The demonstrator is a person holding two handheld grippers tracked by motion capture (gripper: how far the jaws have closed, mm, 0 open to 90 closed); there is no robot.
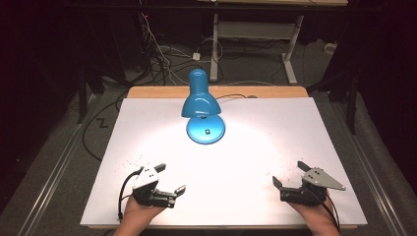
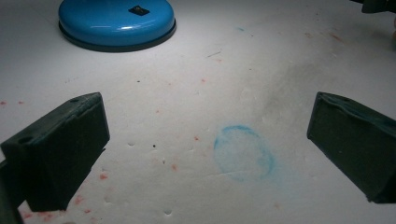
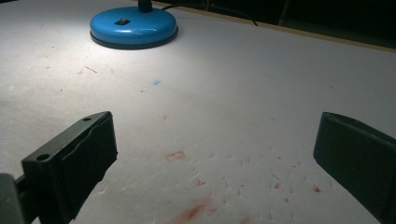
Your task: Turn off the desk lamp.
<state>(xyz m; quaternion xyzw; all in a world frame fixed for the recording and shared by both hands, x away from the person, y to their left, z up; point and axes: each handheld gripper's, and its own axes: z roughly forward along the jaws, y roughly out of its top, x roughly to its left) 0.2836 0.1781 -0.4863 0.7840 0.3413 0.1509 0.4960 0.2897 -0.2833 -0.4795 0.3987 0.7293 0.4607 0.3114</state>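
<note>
Both claws, left claw (image 1: 171, 179) and right claw (image 1: 287, 173), rest open and empty near the table's (image 1: 275, 128) front edge; next, reach to the blue lamp (image 1: 201, 105) by the back edge.

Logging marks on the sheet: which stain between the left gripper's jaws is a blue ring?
The blue ring, a faint oval outline; the other marks around it are small red specks.
</note>
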